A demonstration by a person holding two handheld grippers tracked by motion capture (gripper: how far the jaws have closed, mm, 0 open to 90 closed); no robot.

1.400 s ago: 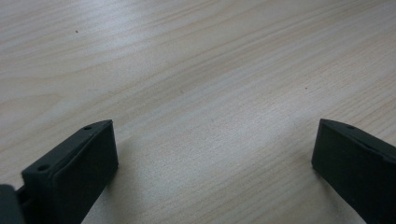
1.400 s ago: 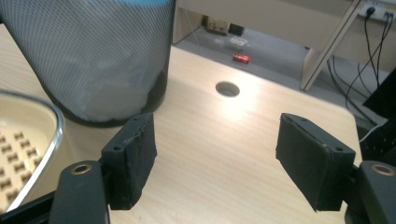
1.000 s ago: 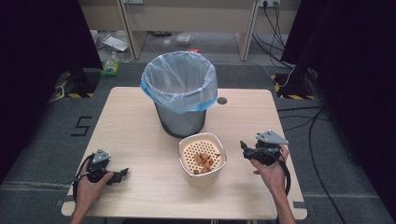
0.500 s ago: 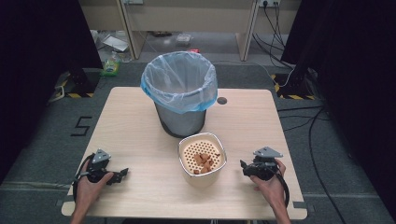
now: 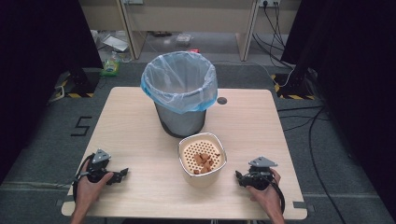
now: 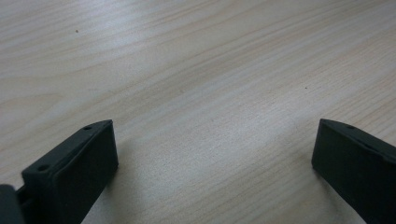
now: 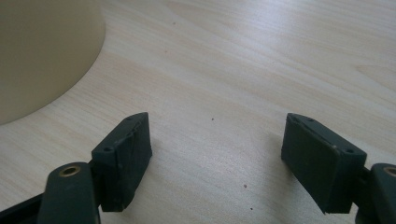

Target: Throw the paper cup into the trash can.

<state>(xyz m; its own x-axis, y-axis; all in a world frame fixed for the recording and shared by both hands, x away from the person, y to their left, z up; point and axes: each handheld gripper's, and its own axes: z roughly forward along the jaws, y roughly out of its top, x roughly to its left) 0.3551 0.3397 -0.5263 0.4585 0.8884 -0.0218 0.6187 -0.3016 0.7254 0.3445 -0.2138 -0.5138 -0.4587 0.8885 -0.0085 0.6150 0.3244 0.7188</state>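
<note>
A cream perforated bowl (image 5: 202, 158) with brown food scraps (image 5: 203, 161) stands near the table's front middle, just in front of a grey bin (image 5: 180, 99) lined with a pale blue bag. My right gripper (image 5: 239, 178) rests low on the wood to the right of the bowl, open, its jaws having just been opening with nothing between them. In the right gripper view the gripper (image 7: 215, 149) has bare wood between its jaws and the bowl's side (image 7: 42, 51) at upper left. My left gripper (image 5: 122, 173) lies at the front left, open; its own view (image 6: 215, 158) has bare wood between the jaws.
The wooden table (image 5: 130, 126) has a round cable hole (image 5: 222, 100) behind the bin at right. Cables and clutter lie on the floor beyond the far edge. Black curtains stand at both sides.
My right gripper has come down from above the table to rest on the wood right of the bowl. The left gripper, bowl and bin have stayed put.
</note>
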